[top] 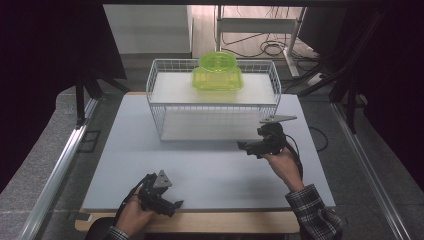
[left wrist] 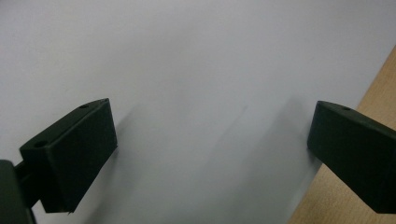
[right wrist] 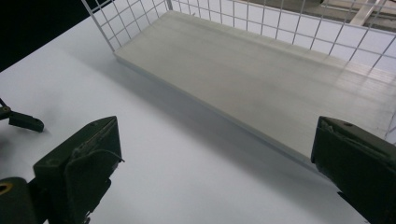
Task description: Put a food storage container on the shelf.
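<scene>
Black two-jaw claws point(top: 247, 146), grey triangular plates, plaid sleeve point(top: 314, 212).

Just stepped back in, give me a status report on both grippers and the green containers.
Left gripper open, empty, at near table edge. Right gripper open, empty, facing wire rack. Green containers stacked on rack's top shelf, untouched. Nothing between.

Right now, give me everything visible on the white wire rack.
The white wire-grid rack stands upright at the far middle of the pale grey table top. It has two tiers: a lower white shelf board lying bare, and an upper board carrying a translucent lime-green plastic container with a round green bowl-like piece stacked on it. Mesh walls rise around the upper tier; the front of the lower tier is open. The right gripper sits just before its right front corner, apart from it.
</scene>
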`<state>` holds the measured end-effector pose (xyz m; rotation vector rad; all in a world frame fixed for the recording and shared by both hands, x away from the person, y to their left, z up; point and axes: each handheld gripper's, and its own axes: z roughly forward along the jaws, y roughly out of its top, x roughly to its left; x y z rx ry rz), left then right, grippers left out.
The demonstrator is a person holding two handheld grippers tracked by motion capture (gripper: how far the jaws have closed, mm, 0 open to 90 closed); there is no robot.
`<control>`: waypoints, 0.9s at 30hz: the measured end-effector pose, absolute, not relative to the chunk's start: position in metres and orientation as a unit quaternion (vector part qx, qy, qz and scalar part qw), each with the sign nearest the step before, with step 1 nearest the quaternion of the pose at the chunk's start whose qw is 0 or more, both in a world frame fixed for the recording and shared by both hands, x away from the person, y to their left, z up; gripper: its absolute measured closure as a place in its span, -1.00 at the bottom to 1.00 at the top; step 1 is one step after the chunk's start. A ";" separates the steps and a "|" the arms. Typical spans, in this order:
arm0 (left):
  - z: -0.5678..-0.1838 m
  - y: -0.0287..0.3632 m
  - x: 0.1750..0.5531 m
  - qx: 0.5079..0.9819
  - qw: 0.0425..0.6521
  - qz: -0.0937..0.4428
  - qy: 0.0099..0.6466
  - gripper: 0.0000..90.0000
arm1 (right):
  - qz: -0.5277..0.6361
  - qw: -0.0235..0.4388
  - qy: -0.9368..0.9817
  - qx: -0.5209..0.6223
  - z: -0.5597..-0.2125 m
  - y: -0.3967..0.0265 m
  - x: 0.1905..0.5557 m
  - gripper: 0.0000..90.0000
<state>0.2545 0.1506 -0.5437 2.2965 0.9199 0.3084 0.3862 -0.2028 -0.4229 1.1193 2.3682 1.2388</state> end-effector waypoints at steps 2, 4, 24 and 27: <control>-0.544 0.151 0.254 0.873 0.319 0.117 0.350 -0.98 | 0.424 0.121 0.811 0.385 -0.426 -0.204 0.385 -0.98; -0.544 0.151 0.254 0.873 0.318 0.117 0.349 -0.98 | 0.422 0.121 0.811 0.387 -0.430 -0.206 0.383 -0.98; -0.543 0.151 0.254 0.874 0.319 0.118 0.346 -0.98 | 0.407 0.134 0.812 0.396 -0.455 -0.220 0.364 -0.99; -0.542 0.151 0.254 0.874 0.319 0.119 0.346 -0.98 | 0.402 0.140 0.814 0.396 -0.459 -0.223 0.360 -0.99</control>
